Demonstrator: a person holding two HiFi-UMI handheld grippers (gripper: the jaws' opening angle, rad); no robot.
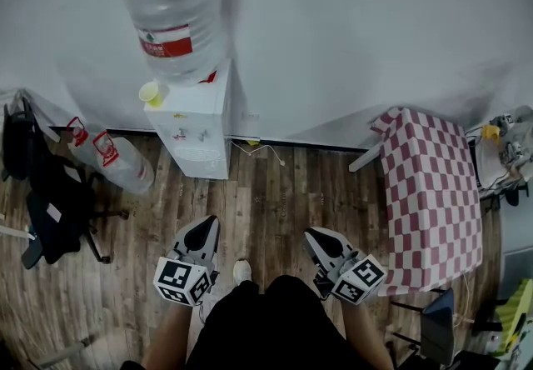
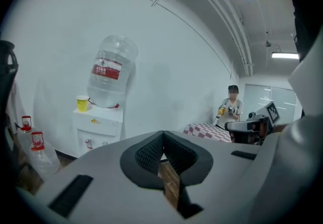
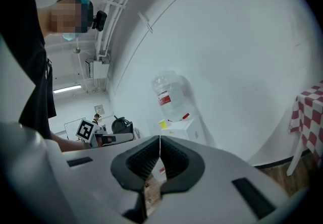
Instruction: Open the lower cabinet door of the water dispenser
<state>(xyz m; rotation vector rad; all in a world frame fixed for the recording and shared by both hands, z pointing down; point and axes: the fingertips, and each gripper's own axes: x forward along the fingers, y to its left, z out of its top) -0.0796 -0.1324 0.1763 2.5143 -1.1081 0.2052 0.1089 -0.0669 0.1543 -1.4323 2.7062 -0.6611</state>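
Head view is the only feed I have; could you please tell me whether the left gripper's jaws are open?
Observer: No, the left gripper has its jaws together, with nothing between them.
Operator: And the right one?
Observer: The right gripper is shut and empty too.
Operator: Is anyone else nearby?
Observer: Yes, a person stands beyond the checkered table.

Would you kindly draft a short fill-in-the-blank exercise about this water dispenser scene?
1. The cup on top of the water dispenser is ____ in colour.
2. The table at the right is covered in a red-and-white ____ pattern.
3. The left gripper and the right gripper both have their jaws ____.
Missing words: yellow; checkered; shut.
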